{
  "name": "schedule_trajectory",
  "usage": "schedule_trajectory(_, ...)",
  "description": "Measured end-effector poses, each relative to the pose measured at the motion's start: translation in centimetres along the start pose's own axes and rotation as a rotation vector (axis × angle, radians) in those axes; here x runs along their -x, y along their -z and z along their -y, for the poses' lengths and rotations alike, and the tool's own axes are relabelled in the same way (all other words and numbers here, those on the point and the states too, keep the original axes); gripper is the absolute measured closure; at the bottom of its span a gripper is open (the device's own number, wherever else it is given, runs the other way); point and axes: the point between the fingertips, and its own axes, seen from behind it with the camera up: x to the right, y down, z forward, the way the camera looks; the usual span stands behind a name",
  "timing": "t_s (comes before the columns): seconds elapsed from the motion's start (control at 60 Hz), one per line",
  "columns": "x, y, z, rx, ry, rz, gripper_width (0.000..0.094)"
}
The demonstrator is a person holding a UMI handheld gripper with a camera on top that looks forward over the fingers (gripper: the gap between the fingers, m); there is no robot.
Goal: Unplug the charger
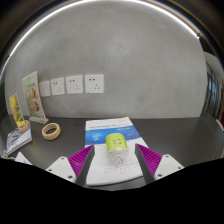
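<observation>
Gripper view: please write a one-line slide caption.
Open gripper jaws flank a yellow-green charger on a white box; wall sockets beyond.

Roll of beige tape lying flat on my dark grey tabletop, about 10 o'clock. Yellow bottle farther at 9 o'clock, upright by a tilted white card. Row of white wall sockets on the grey wall, 11 o'clock.

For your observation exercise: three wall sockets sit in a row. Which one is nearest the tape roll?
The leftmost socket, on the angled panel; the tape roll lies right below it. The other two sit farther right.
</observation>
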Motion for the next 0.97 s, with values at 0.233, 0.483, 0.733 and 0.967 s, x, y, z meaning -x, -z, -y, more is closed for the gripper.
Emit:
schedule_trajectory(0.233, 5.9, 11.7, -2.6, -0.036, -0.008, -0.078, 0.0103)
schedule_trajectory(0.483, 14.3, 22.6, -7.9, -0.026, -0.057, -0.089, 0.0099)
schedule_trajectory(0.733, 16.2, 29.3, -10.4, -0.052, -0.017, -0.114, 0.0101)
schedule_trajectory(0.967, 8.7, 33.0, -12.7, -0.067, 0.034, -0.192, 0.0101)
